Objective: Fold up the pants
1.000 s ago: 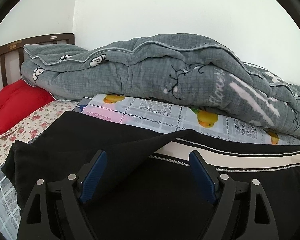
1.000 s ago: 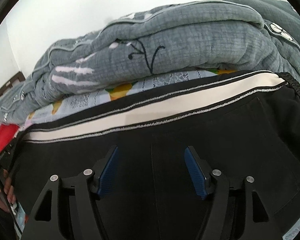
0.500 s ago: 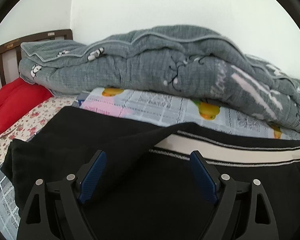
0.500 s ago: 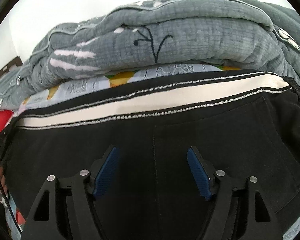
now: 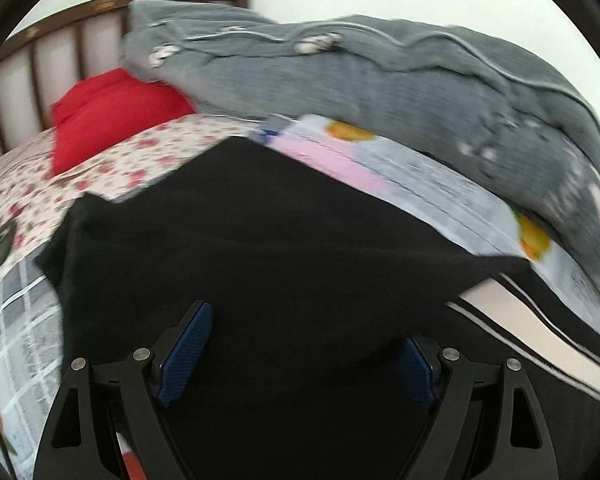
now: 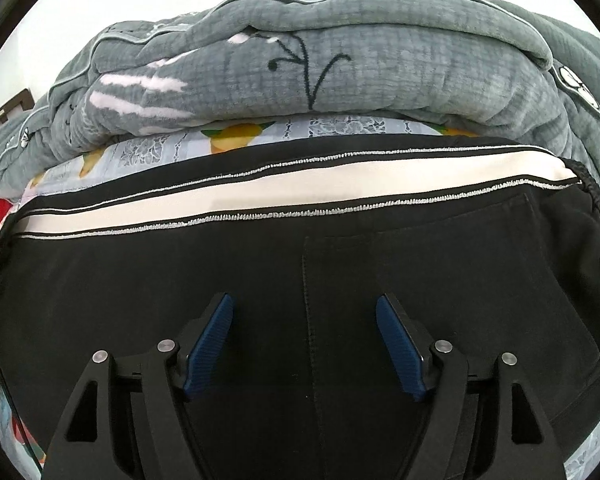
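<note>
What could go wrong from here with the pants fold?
1. Both grippers, left and right, have their jaws open over the black pants, so neither grips the cloth; the folded-over leg could slump or skew.
2. The grey quilt lies close behind the white stripe and could snag a swinging fold.
3. The left view is blurred, suggesting quick motion that risks a crooked crease.

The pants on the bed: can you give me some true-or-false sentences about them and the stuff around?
1. The pants are black with a white stripe. True.
2. A gray blanket is piled behind the pants. True.
3. The pillow is blue. False: it is red.
4. The right gripper is shut tight. False: its jaws stand wide apart over the pants.
5. The pants hang from the headboard. False: they lie on the bed.
</note>
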Demonstrator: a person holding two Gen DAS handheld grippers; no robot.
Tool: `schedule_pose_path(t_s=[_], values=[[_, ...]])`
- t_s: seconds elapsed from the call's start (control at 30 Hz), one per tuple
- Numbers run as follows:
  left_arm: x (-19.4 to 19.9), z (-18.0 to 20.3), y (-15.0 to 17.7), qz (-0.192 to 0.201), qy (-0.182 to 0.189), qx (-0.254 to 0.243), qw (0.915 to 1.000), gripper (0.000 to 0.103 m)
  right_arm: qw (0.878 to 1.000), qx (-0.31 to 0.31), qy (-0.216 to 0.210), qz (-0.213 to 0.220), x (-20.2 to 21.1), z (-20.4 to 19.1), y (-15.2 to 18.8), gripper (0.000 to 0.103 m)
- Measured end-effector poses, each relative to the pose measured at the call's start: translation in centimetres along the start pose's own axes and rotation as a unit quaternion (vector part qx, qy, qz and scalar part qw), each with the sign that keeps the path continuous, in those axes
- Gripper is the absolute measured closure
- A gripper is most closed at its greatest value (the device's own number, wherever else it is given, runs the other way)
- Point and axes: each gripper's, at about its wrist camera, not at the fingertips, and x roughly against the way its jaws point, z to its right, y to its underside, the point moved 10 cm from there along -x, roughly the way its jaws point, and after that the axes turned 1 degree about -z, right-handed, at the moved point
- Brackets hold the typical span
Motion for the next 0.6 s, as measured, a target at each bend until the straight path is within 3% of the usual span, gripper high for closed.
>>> schedule_pose_path(t_s=[0.23,0.33,0.43,0.5,0.53,0.57,0.6], values=[[0.5,-2.6,-1.0,0.023,-0.039,0.039,0.9982,0.018,1.0,-0.004,-0.001,0.001,0.1,0.1,0.0,0.029],[0.5,-3.3,-1.3,0.028,-0.031,0.057,0.9975,0.019,1.0,-0.009,-0.001,0.003,0.2,0.3,-0.1,0.029],[0.3,-3.1,-1.4,0.028,-0.034,0.052,0.9977,0.037,1.0,-0.017,-0.002,0.006,0.3,0.6,-0.2,0.029],[0.3,-2.9,-1.4,0.028,-0.035,0.046,0.9979,0.056,1.0,-0.024,0.0,0.009,0.3,0.9,-0.3,0.029],[0.3,-2.7,-1.4,0.029,-0.028,0.043,0.9982,0.062,1.0,-0.028,0.002,0.01,0.4,1.1,-0.3,0.029],[0.4,-2.4,-1.4,0.031,-0.016,0.039,0.9986,0.077,0.999,-0.032,0.003,0.011,0.4,1.2,-0.4,0.029],[0.4,-2.0,-1.5,0.031,-0.002,0.034,0.9989,0.081,0.999,-0.038,0.005,0.012,0.4,1.5,-0.4,0.029]])
